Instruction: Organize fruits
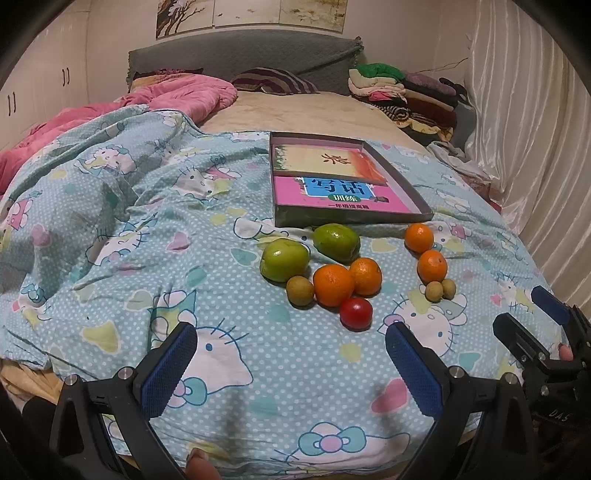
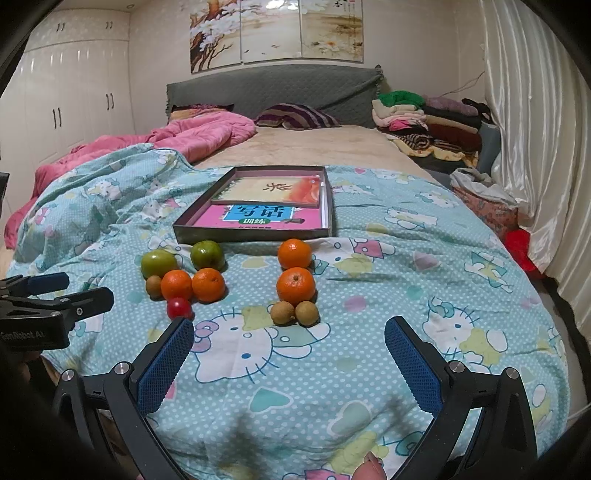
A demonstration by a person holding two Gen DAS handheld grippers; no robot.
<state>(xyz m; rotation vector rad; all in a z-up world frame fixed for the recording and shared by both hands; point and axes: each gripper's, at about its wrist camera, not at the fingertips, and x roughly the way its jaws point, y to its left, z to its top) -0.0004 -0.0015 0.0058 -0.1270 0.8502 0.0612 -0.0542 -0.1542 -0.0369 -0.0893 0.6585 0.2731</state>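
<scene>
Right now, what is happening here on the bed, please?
A person holds the left gripper and the right gripper, both open and empty, above a patterned quilt. Four oranges, two green fruits, three small brown fruits and a red one lie loose before a shallow box. Nothing is picked yet.

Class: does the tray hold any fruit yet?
No. The tray holds only books; every fruit lies on the quilt before it.

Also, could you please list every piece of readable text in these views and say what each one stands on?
"写话" and "训练": pink book in the tray.
"GenRobot.AI": left gripper body, letters partly dim.
"DAS": right gripper body, rest cut off.
Brush character: tan book, too stylised to read.
Wall painting script: too small.
</scene>
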